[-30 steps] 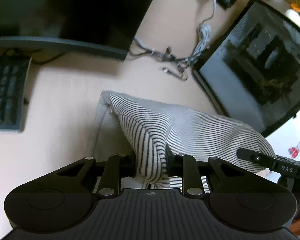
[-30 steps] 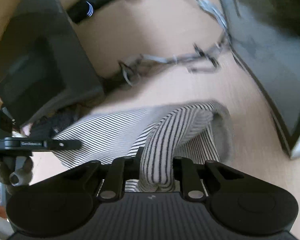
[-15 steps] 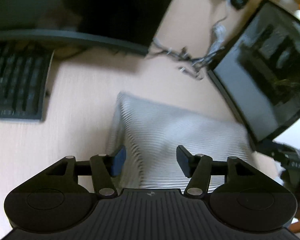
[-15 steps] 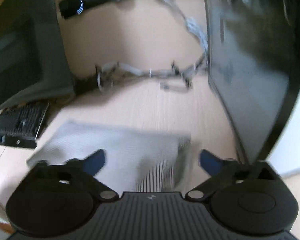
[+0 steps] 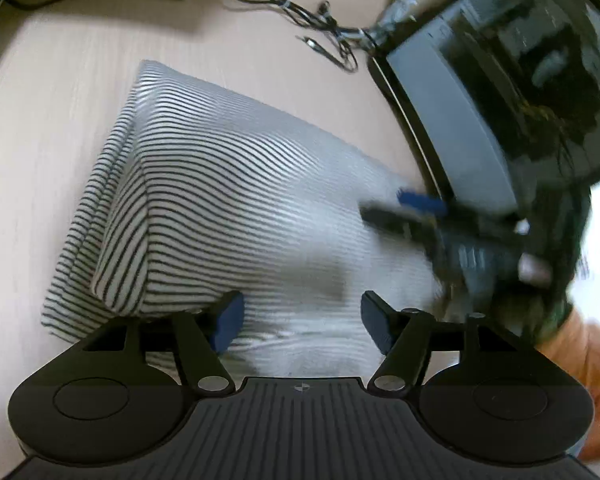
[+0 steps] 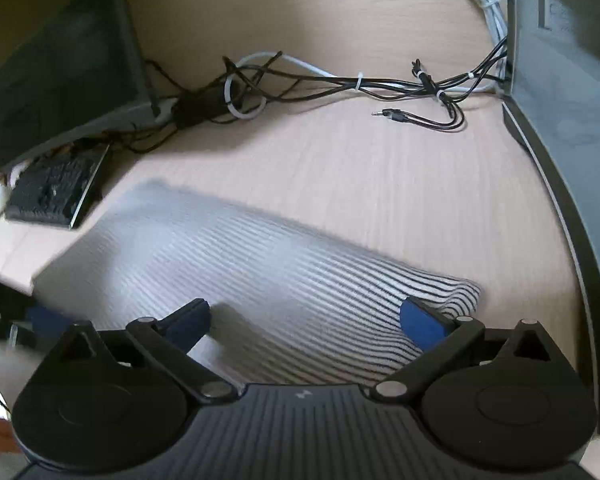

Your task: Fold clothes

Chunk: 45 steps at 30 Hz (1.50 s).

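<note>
Shirt (image 5: 228, 200), striped and folded, lies on my table (image 6: 380, 184). Left hand-held gripper (image 5: 300, 320) is opening above it, gripping nothing; right hand-held gripper (image 6: 312, 320), blurry, seems wide and empty.

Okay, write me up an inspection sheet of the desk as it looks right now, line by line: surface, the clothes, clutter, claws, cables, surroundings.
Surface: light wood desk, bare around the garment.
Job's things: striped garment lies folded flat on the desk, layered edges showing on its left side.
Clutter: keyboard at the left edge in the right wrist view.
Claws: left claw is opening, pads off the cloth, garment beneath the gap. Right claw is wide open over the garment's right end, gripping nothing.
Cables: tangled black and white cables behind the garment, with a loose audio plug lying on the desk.
Surroundings: a dark monitor on the left, another monitor on the right.
</note>
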Each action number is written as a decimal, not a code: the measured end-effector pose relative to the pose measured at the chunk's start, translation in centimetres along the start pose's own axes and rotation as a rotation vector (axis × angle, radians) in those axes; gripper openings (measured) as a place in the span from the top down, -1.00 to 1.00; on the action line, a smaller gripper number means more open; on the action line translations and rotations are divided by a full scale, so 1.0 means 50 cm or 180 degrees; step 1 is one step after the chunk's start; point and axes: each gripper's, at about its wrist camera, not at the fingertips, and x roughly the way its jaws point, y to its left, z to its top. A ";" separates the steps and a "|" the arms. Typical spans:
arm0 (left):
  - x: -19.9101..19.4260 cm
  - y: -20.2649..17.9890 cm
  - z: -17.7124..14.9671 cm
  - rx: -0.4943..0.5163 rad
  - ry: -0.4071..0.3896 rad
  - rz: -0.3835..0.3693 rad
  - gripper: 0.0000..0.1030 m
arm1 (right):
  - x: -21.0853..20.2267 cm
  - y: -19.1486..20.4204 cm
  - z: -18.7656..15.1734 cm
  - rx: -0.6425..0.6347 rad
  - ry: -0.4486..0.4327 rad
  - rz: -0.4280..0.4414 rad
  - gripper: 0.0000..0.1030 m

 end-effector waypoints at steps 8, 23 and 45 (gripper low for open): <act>0.069 -0.023 0.105 -0.0028 -0.0374 0.0117 -0.63 | -0.044 0.032 -0.068 0.0031 0.0022 -0.0260 -1.00; 0.065 -0.087 0.177 0.0462 -0.0674 0.0693 -0.90 | -0.158 0.045 -0.032 0.0201 -0.0373 -0.0022 -1.00; 0.095 -0.054 0.132 0.0405 -0.0372 0.0431 -0.49 | -0.032 0.018 -0.075 0.0588 0.0181 -0.0549 -1.00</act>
